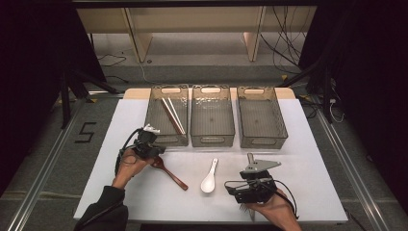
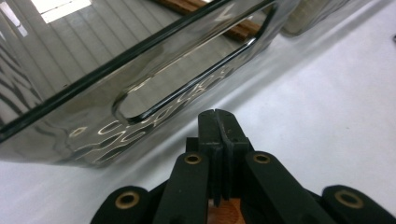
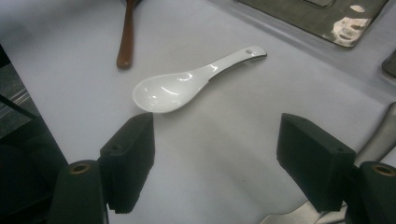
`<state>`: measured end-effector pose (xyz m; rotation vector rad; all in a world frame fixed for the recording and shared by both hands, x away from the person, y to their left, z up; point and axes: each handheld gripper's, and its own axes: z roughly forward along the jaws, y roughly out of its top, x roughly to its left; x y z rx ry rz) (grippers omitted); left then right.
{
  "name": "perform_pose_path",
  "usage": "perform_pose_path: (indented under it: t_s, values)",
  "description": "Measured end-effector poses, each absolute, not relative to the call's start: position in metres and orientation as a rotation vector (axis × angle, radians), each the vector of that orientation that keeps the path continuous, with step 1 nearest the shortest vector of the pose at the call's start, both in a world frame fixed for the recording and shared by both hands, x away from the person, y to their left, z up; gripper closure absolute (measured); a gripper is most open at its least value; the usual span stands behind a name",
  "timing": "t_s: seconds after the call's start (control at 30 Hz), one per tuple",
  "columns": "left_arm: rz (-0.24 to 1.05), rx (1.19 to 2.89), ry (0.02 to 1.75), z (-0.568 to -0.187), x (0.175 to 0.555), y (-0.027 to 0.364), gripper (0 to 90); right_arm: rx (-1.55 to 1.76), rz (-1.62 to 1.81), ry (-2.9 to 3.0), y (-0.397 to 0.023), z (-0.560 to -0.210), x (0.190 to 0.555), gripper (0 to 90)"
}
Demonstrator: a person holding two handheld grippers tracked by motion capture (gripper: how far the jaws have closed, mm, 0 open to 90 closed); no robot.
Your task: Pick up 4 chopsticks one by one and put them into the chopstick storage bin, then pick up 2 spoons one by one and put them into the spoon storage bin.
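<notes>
My left gripper [image 1: 155, 151] [image 2: 217, 116] is shut on the bowl end of a brown wooden spoon [image 1: 171, 174] [image 2: 224, 211], just in front of the left grey bin [image 1: 166, 140] [image 2: 93, 93]. The spoon's handle slants toward the table's front. A white ceramic spoon [image 1: 210, 179] [image 3: 173, 88] lies on the white table mat [image 1: 298, 159], bowl toward the person. My right gripper [image 1: 233, 188] [image 3: 217, 154] stands open to the right of it, jaws pointing at it and nothing between them. The wooden spoon's handle tip [image 3: 126, 37] lies beyond.
Three grey see-through bins stand in a row at the back: the left one holds chopsticks [image 1: 173, 115], the middle [image 1: 212, 139] and right [image 1: 262, 142] hold nothing I can see. A metal utensil [image 3: 383, 135] lies under my right gripper. Dark floor surrounds the table.
</notes>
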<state>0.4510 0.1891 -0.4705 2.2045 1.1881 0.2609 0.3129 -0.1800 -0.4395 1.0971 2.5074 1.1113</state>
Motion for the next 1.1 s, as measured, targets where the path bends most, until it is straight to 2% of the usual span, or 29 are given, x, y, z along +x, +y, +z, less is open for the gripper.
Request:
perform_pose_path:
  t_s: [1.1]
  values:
    - [0.268,2.295,1.249,-0.4749,0.4497,0.1951,88.9,1.093,1.1,2.504,-0.1805,-0.4376,0.3109,28.8]
